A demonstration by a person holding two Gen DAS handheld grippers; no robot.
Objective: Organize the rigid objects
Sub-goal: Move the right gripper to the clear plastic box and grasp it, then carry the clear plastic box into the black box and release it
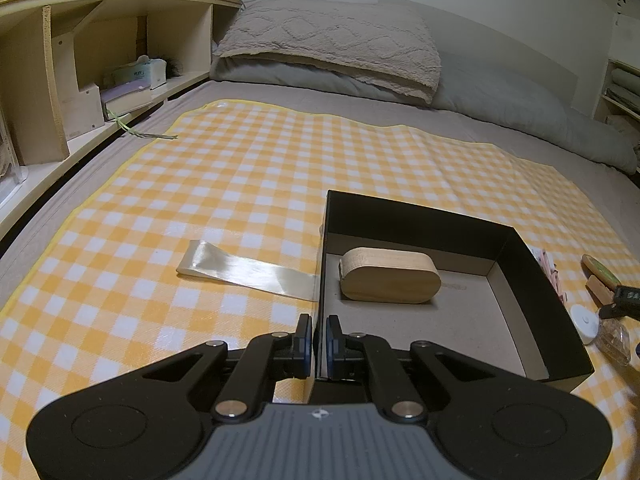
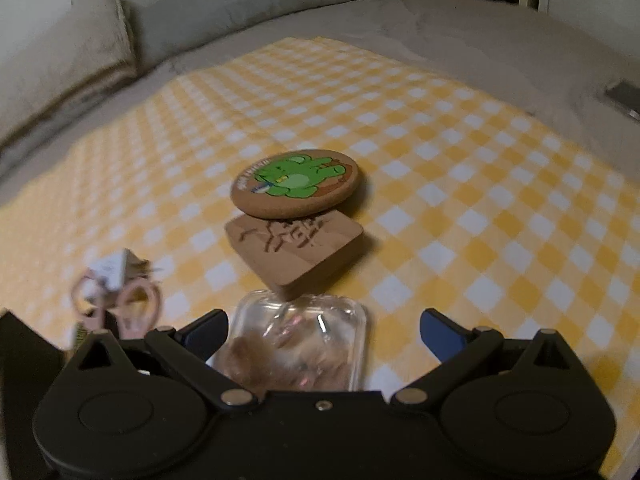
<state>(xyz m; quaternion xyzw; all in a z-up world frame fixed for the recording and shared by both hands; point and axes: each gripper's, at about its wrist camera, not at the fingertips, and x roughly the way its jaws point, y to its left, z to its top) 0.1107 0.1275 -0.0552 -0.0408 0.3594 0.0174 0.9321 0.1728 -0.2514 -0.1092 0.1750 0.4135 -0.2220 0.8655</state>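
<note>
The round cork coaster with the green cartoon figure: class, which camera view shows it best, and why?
The right wrist view. There the round coaster sits mid-frame, its printed face showing, its near edge overlapping the square wooden coaster. The left wrist view shows only a sliver of it at the right edge, beyond the black box.

Pink scissors (image 2: 120, 308) blurred, partly hidden.

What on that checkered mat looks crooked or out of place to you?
The round cork coaster with the green cartoon lies tilted, one edge propped on the square wooden coaster instead of flat. A clear plastic strip also lies loose on the mat, running under the black box.
</note>
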